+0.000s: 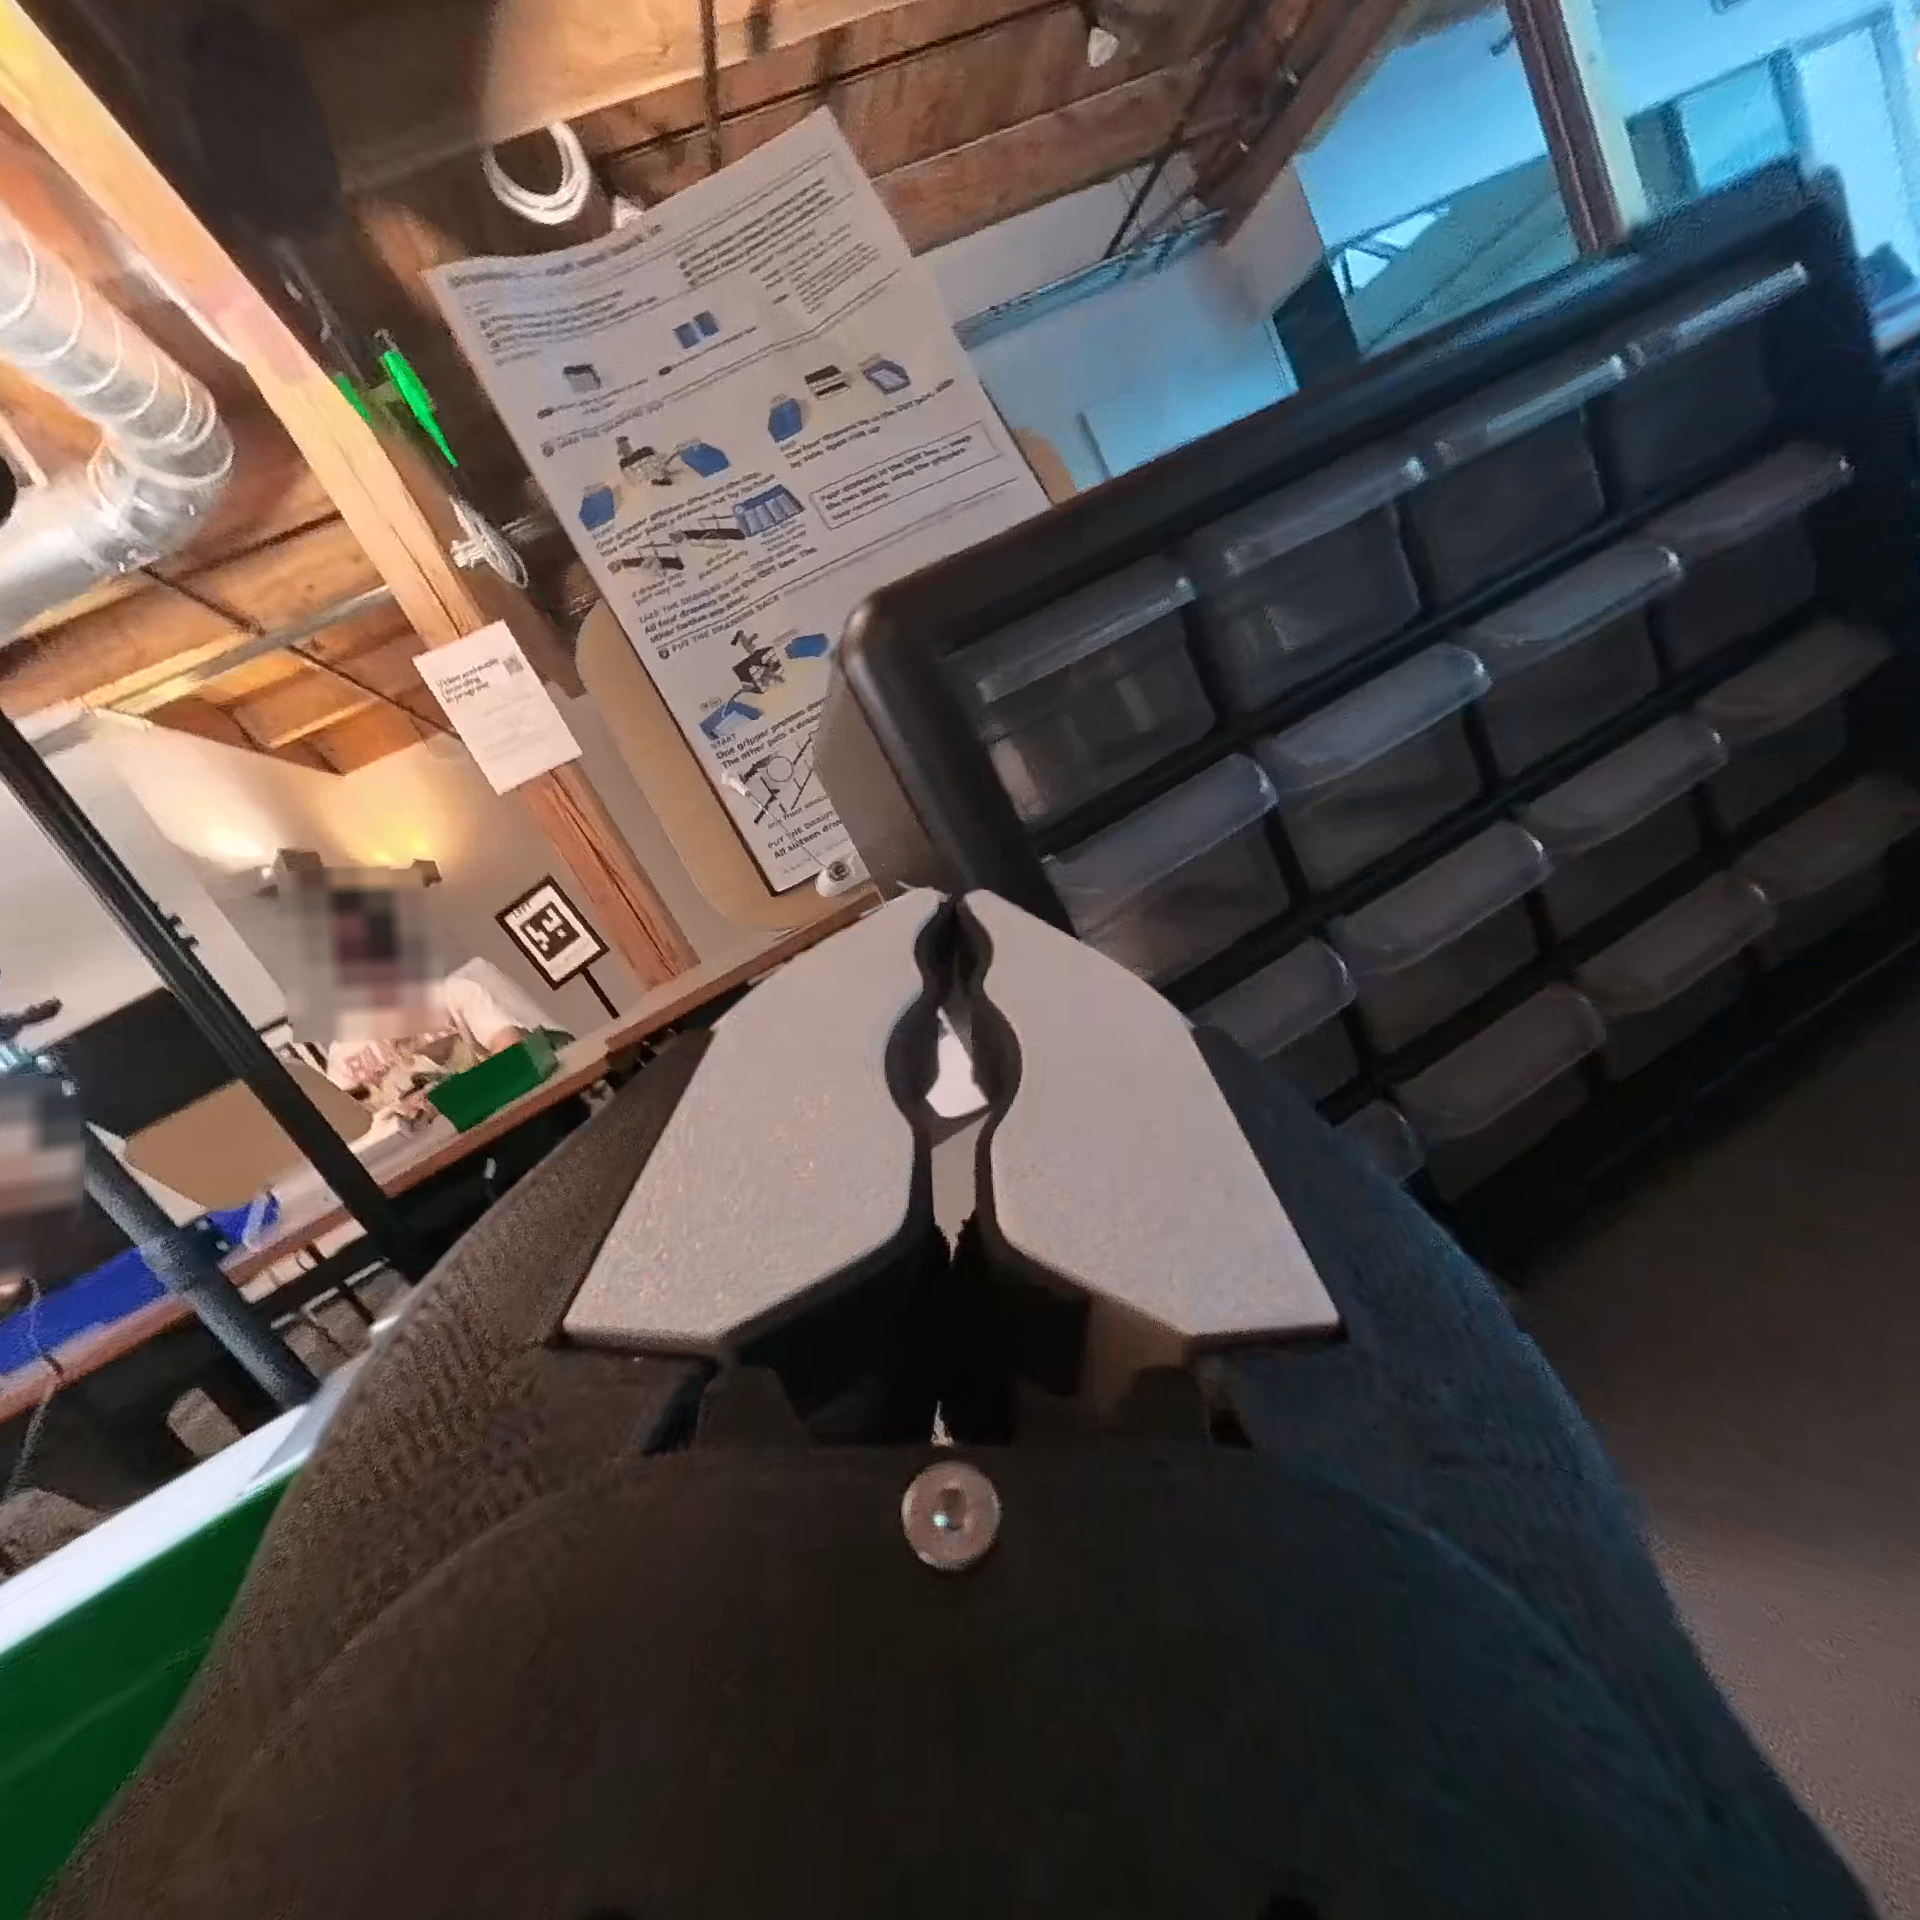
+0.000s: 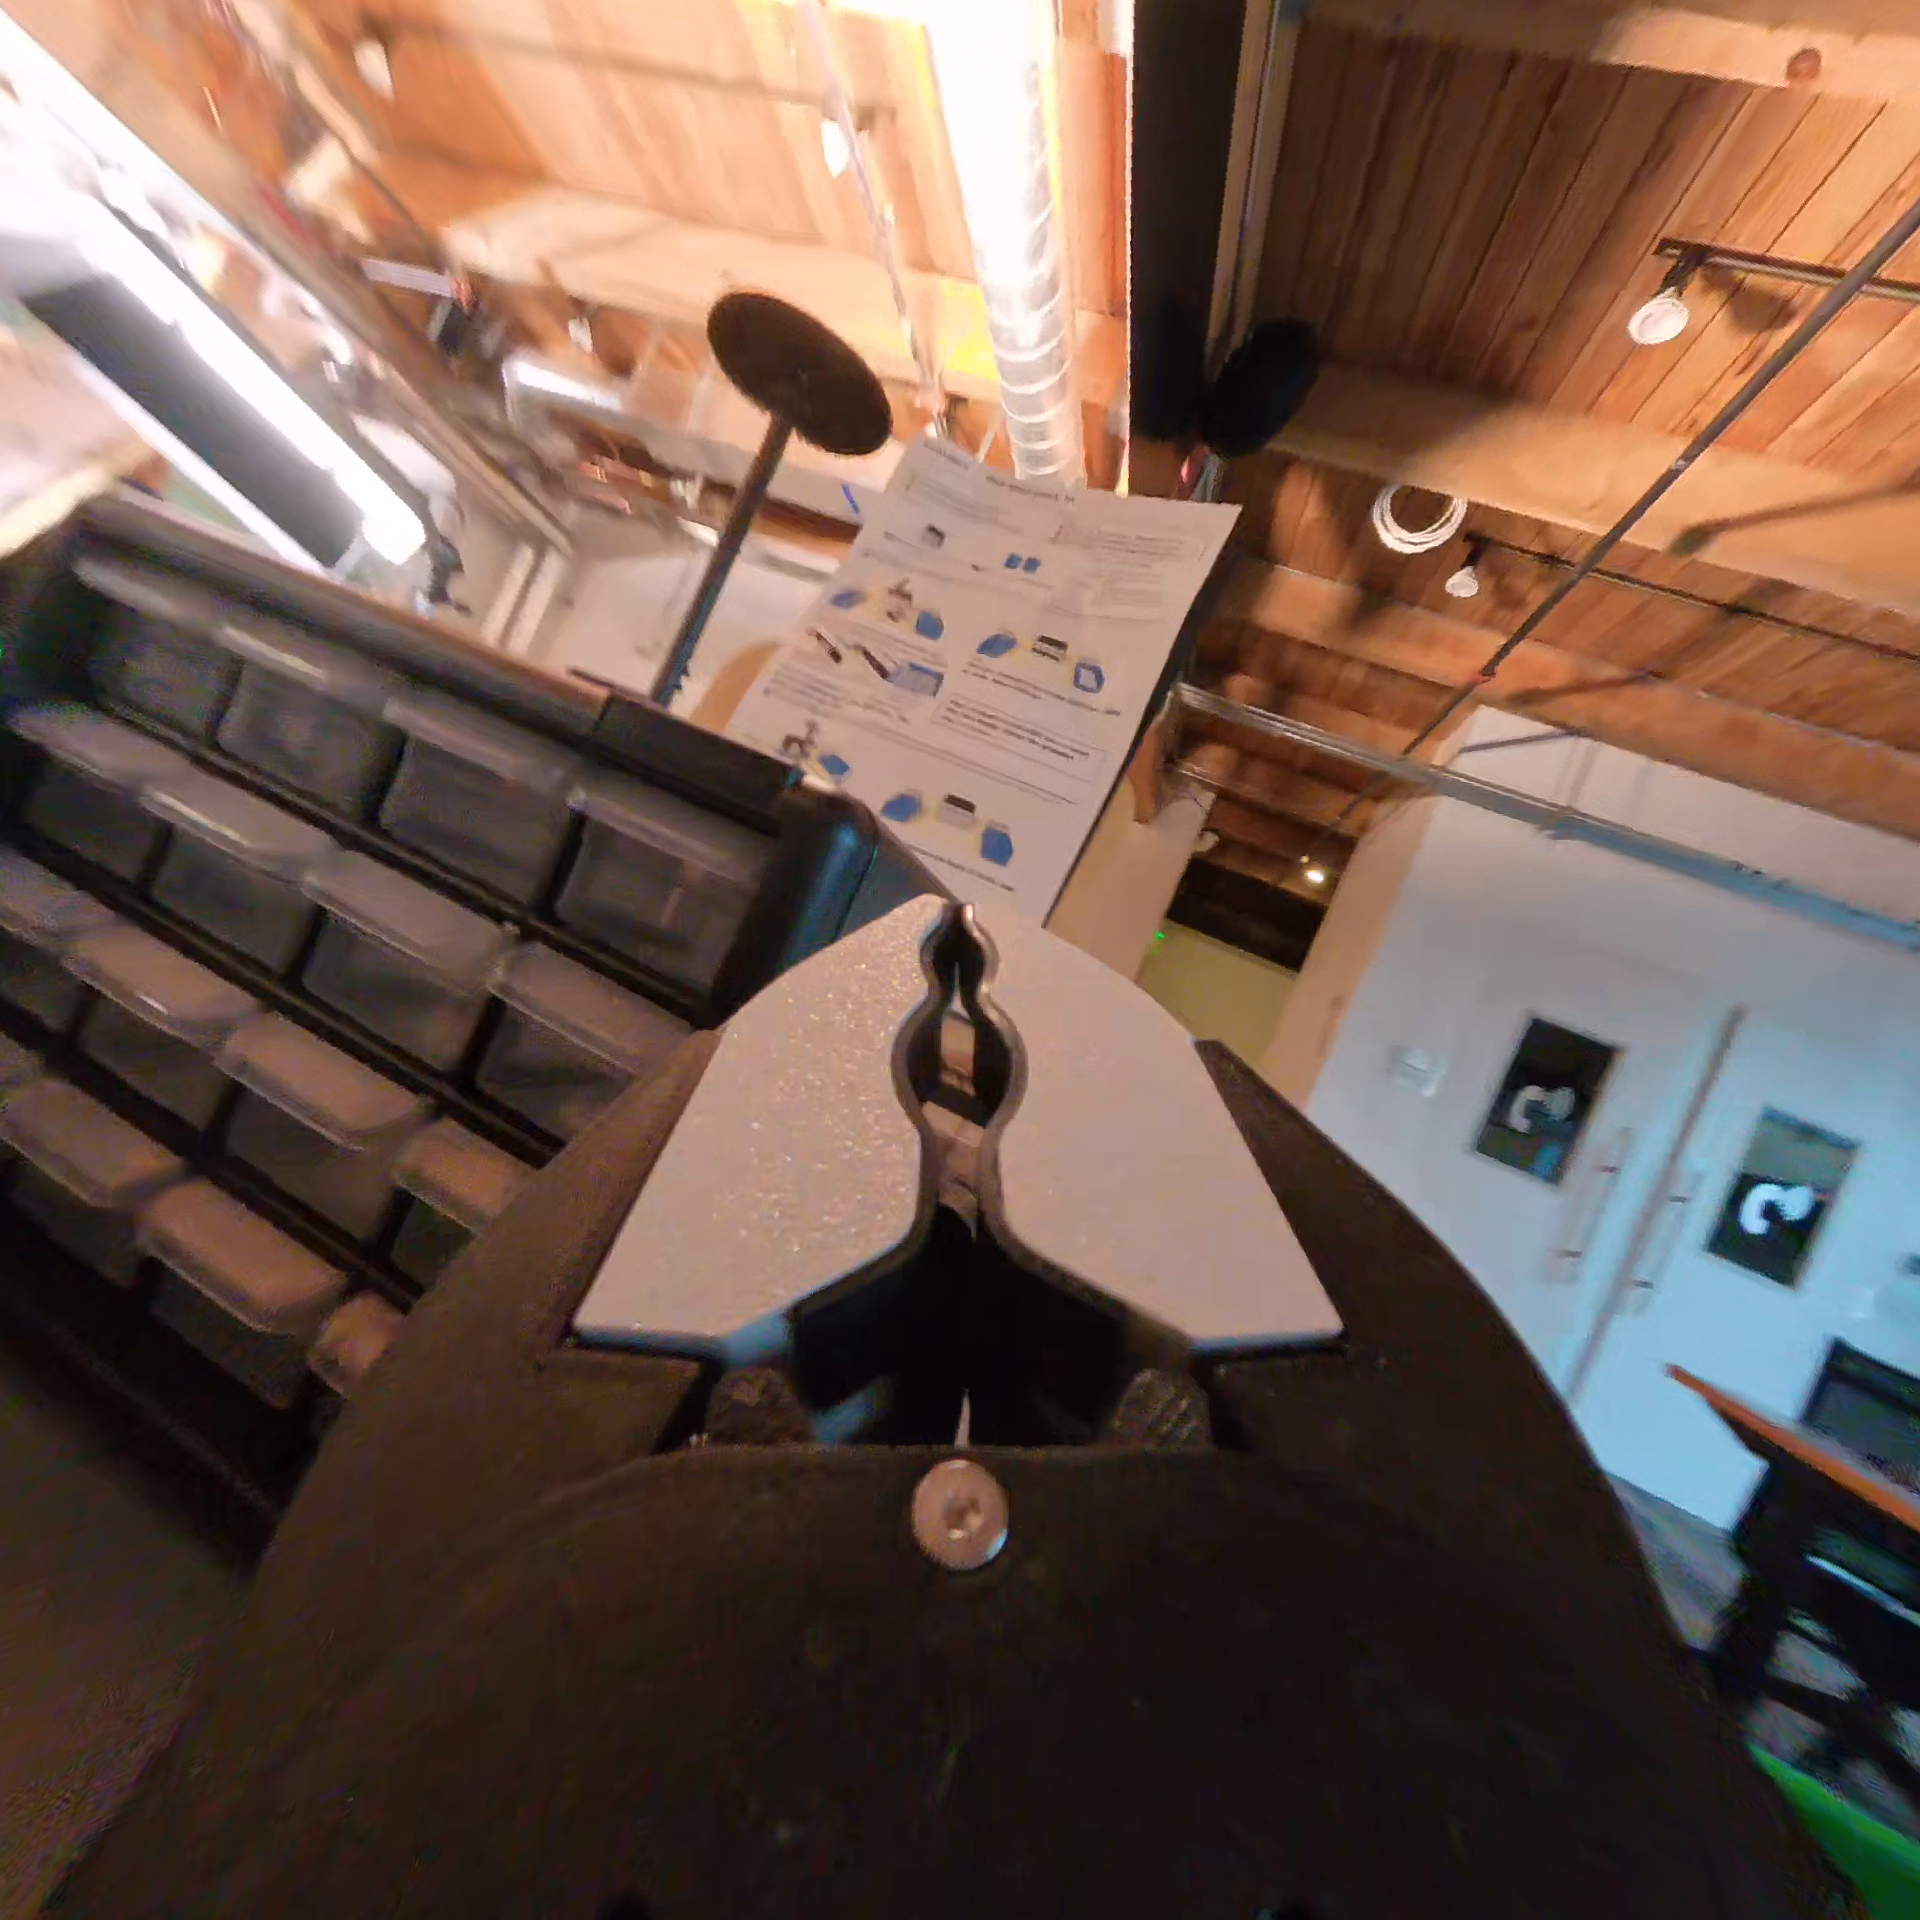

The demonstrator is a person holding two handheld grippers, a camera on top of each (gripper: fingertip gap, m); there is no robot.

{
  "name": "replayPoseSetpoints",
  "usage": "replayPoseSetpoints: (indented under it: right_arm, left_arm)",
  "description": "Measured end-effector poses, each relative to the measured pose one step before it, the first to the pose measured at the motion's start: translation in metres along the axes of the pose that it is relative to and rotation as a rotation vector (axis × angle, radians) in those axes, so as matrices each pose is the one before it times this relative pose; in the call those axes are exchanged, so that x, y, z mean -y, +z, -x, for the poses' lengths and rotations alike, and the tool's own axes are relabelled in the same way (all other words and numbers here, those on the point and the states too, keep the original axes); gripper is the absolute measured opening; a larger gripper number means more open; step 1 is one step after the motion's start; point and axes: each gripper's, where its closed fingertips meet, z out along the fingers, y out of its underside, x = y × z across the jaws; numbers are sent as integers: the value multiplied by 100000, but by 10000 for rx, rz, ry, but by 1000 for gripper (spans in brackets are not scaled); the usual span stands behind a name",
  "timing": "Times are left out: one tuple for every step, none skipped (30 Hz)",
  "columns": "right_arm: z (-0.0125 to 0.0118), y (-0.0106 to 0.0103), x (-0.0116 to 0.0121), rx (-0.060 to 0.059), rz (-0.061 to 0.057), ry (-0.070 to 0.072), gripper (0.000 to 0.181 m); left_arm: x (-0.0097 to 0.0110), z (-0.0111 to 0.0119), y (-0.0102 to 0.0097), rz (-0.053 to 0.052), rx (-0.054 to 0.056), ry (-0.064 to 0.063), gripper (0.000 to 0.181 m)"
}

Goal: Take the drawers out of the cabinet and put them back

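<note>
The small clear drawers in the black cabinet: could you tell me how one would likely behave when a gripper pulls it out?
Each drawer looks like thin clear plastic, so probably light and stiff. None visibly holds anything, though blur hides detail. The smooth front lip may be slippery. The black cabinet might shift if a drawer sticks.

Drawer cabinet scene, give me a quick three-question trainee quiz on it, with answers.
1. True or false: the left gripper holds a drawer.
2. In the right wrist view, the cabinet lies on which side of the right gripper: A left, B right, C behind the camera?
3. Fill in: the poster hangs ____ the cabinet.

Key: 1 false, it is shut on nothing; 2 A; 3 behind.
</note>
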Motion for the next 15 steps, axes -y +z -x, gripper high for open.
replayPoseSetpoints:
  right_arm:
    - [224, 88, -66, 89, 165, -271, 0]
    - [332, 56, 150, 161, -18, -135, 0]
    - [233, 58, 193, 102, -52, -54, 0]
    - [46, 56, 228, -26, -63, -17, 5]
    - [122, 80, 279, 39, -81, 48, 16]
    - [186, 72, 369, 89, -135, 72, 30]
    - [205, 53, 388, 88, -142, 25, 43]
    - [82, -4, 287, 8, -93, -59, 45]
    - [17, -104, 113, -21, 16, -194, 23]
    - [-231, -128, -37, -163, 145, -397, 0]
    - [-147, -19, -79, -102, 169, -289, 0]
    - [-2, 4, 6, 13, 78, -119, 0]
    - [74, -20, 125, 42, -45, -24, 0]
    - [165, 23, 107, 64, -45, -15, 4]
    - [253, 78, 86, 79, -39, -105, 14]
  left_arm:
    - [-95, -221, 23, 66, -47, 141, 0]
    - [-141, -162, 42, 74, -34, -45, 0]
    - [-40, -158, 49, -6, -63, -190, 7]
    - [55, -76, 44, -68, -47, -302, 23]
    - [124, 91, 24, -90, 28, -336, 42]
    - [222, 134, 4, -124, 37, -345, 60]
    - [271, 165, -21, -145, 33, -350, 77]
    - [193, 297, -34, -92, 90, -310, 88]
    - [152, 398, -172, -66, 120, -73, 66]
    - [40, 343, -217, 11, 61, 161, 44]
    - [-109, 181, -75, 85, -3, 150, 22]
    - [-236, 173, -2, 141, 36, -6, 0]
    - [-55, 176, -3, 19, 80, -79, 0]
    - [163, -23, 10, -102, -31, -127, 4]
    - [179, -133, 19, -104, -63, -120, 20]
